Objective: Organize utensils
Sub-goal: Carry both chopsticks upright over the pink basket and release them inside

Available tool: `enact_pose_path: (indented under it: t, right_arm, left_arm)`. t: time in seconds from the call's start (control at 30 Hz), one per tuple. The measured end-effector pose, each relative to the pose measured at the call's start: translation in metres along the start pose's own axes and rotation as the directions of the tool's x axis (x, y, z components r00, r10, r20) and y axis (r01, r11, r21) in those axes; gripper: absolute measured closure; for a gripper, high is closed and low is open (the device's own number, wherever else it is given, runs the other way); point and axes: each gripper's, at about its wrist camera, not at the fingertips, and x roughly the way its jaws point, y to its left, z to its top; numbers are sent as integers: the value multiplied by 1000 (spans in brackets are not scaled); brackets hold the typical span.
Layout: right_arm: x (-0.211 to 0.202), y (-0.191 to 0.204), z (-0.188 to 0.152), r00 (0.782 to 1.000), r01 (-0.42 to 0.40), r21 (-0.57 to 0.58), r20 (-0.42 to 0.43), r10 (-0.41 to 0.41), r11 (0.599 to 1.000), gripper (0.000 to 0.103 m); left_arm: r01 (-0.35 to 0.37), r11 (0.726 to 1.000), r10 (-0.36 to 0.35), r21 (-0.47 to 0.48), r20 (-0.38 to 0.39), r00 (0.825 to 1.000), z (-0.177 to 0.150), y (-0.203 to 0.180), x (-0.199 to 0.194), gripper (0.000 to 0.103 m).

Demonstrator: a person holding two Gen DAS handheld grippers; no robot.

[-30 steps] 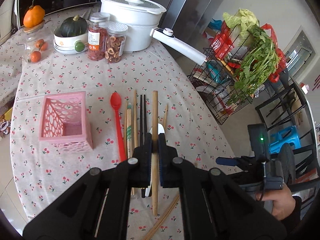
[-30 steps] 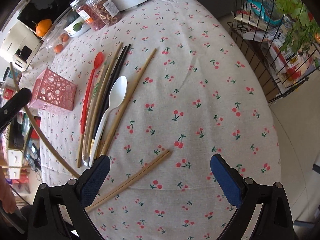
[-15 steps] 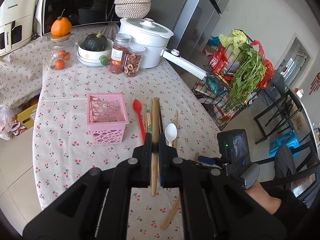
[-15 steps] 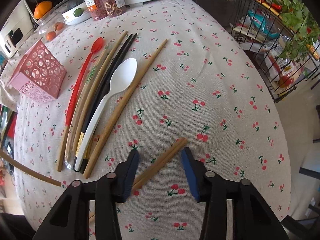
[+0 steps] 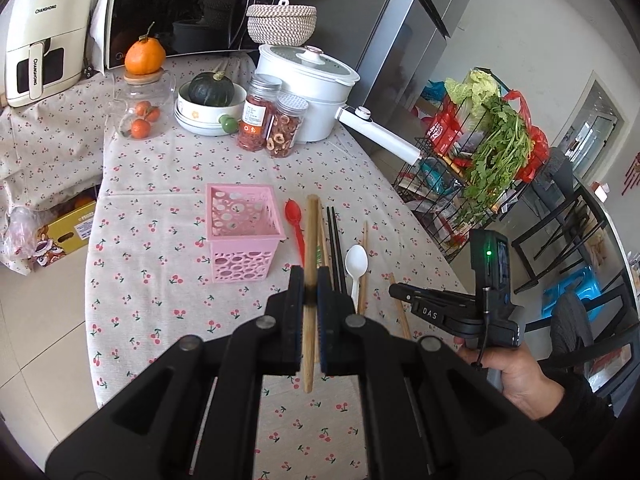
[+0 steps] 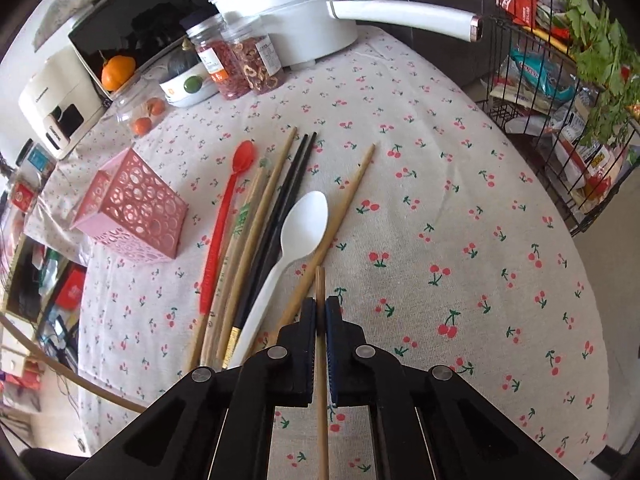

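- Your left gripper (image 5: 310, 280) is clamped on a bamboo chopstick (image 5: 309, 240); the stick runs straight out ahead between the fingers, its far end past the tips and its near end poking out behind the pads.
- Your right gripper (image 6: 320, 308) has just shut on a second bamboo chopstick (image 6: 320, 284). Only a short tip shows ahead of the fingertips, and most of its length trails back under the gripper.
- Judging by look, both sticks are light, stiff and smooth. A narrow round stick can roll or pivot in the pads, so hold nearer its middle where you can. The right grip sits far toward one end, so expect the long tail to droop or swing.
- The pink basket (image 5: 242, 236) stands ahead and to the left of your left fingers. The red spoon (image 6: 224, 236), white spoon (image 6: 280, 264), black chopsticks (image 6: 280, 216) and other wooden chopsticks (image 6: 260, 220) lie on the cloth ahead of your right fingers, to their left.
- Compared with a second ago: your right fingers were wide apart over the loose chopstick, and they are now closed on it.
- Your left gripper held its stick throughout, but it has drawn back and now sees more of the table, with the basket farther ahead.
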Motion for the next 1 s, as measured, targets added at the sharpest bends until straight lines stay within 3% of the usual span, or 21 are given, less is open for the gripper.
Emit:
enact_pose_path:
  t: [0.17, 0.37, 0.47, 0.63, 0.83, 1.0]
  right_arm:
    - [-48, 13, 0, 989, -56, -36, 136, 61, 998, 98]
    - [-105, 40, -9, 940, -64, -142, 324, 107, 988, 98]
    - [-125, 50, -10, 907, -80, -167, 396, 141, 983, 98]
    - [-156, 59, 3, 843, -134, -178, 497, 207, 975, 98]
    - [-187, 82, 33, 756, -169, -216, 598, 267, 962, 98]
    - [-195, 108, 61, 693, -215, -250, 641, 328, 944, 98]
  left_arm:
    - [-2, 1000, 1, 29, 56, 998, 6, -6, -17, 96]
    - [-26, 998, 17, 62, 149, 989, 15, -12, -42, 96]
    - [-48, 997, 34, 59, 221, 975, 21, -11, -55, 96]
    - [-82, 996, 60, 46, 365, 929, 35, -7, -78, 96]
    - [-139, 990, 107, 34, 469, 877, 54, -2, -79, 96]
    - [-186, 981, 140, 48, 482, 865, 67, 4, -55, 96]
